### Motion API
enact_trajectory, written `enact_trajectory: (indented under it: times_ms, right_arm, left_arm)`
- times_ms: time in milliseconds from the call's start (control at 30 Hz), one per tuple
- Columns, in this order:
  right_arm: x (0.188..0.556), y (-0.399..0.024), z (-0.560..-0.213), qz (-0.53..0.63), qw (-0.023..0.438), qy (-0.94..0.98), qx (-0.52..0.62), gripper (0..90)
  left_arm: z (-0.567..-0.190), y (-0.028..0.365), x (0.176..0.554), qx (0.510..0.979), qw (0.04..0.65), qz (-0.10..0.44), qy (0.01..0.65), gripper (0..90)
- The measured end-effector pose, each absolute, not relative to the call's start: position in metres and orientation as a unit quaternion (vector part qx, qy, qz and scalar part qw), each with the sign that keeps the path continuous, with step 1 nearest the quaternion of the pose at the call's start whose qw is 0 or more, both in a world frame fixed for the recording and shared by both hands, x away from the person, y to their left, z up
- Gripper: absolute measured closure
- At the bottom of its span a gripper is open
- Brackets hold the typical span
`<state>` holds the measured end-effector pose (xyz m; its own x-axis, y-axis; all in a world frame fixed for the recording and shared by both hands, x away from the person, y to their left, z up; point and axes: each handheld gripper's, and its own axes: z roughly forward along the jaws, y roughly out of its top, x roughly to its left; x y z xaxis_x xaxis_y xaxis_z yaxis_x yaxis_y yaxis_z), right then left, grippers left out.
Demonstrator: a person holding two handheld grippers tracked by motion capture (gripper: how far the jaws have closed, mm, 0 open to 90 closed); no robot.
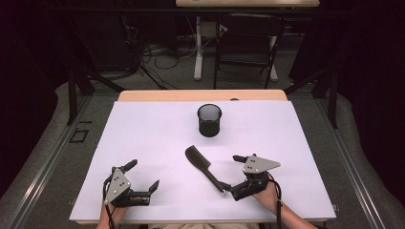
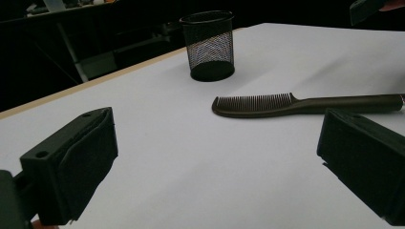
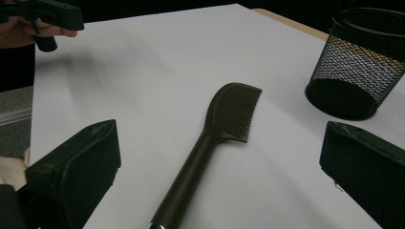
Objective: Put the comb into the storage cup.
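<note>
On the white table (image 1: 153, 138), dark comb (image 1: 200, 164) lying flat mid-table, handle end between the spread jaws of the right gripper (image 1: 235, 172), nothing gripped, left gripper (image 1: 143, 175) wide open and empty, well apart, black mesh cup (image 1: 209, 120) upright beyond.

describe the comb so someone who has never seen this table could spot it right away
On the white table, look in front of the black mesh cup standing near the far edge. The comb lies flat there, its handle running toward the right gripper. It is the one long, dark, toothed thing lying down; the cup stands upright.
</note>
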<state>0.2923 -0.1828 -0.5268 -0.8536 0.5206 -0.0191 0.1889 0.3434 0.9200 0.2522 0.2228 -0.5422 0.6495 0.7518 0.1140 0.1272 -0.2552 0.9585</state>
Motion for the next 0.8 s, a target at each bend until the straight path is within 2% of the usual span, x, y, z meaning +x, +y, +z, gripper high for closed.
enact_trajectory:
  times_ms: [633,733,767,800]
  right_arm:
    - [0.293,-0.17,-0.529,0.523,0.134,0.815,0.212,0.1]
    - [0.292,-0.169,-0.528,0.523,0.134,0.815,0.209,4.6]
    - [0.29,-0.169,-0.528,0.524,0.135,0.815,0.206,12.7]
    - [0.29,-0.169,-0.528,0.524,0.135,0.815,0.206,12.7]
  left_arm:
    - [-0.542,0.223,0.252,0.737,0.532,0.292,0.299,0.2]
    - [-0.542,0.223,0.252,0.737,0.531,0.294,0.296,0.2]
    - [-0.542,0.223,0.252,0.738,0.531,0.293,0.297,0.2]
    - [-0.542,0.223,0.252,0.738,0.531,0.293,0.297,0.2]
